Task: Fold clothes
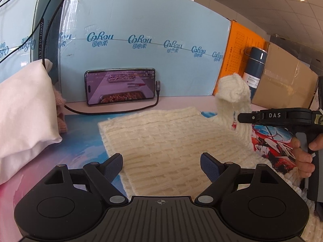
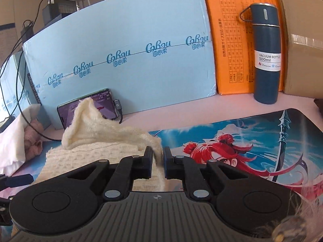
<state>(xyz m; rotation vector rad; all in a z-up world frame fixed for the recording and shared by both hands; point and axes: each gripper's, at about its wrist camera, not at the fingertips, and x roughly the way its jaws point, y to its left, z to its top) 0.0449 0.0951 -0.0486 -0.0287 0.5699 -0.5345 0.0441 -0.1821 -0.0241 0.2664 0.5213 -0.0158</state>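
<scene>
Pinching a fold of the cream knit sweater (image 2: 113,139) was the right gripper (image 2: 157,157), jaws nearly shut on it with a fuzzy ribbed corner sticking up toward 11 o'clock. Left gripper (image 1: 161,167) had its jaws wide with nothing in them, hovering over the chunky waffle-textured knit lying flat on the glossy anime desk mat (image 2: 262,141). A smooth dark blue steel bottle (image 2: 266,56) stood at 2 o'clock, a phone (image 1: 120,87) leaned at 12, soft white cloth (image 1: 24,109) piled at 9.
</scene>
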